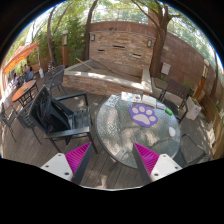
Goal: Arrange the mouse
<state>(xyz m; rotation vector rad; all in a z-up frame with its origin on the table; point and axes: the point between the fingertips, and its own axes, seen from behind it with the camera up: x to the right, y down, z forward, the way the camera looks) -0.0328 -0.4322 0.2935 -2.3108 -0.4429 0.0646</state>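
Hand-held gripper (113, 160) spread wide, nothing between pink fingers (76, 158). Round glass tabletop (115, 135) ahead, shiny. Flat white mat with purple paw print (145, 112) beyond fingers (mouse not visible). Dark metal chair (62, 115) beside tabletop.

Two pale grey fingers (66, 164), each with a ribbed magenta pad (78, 155) inside.
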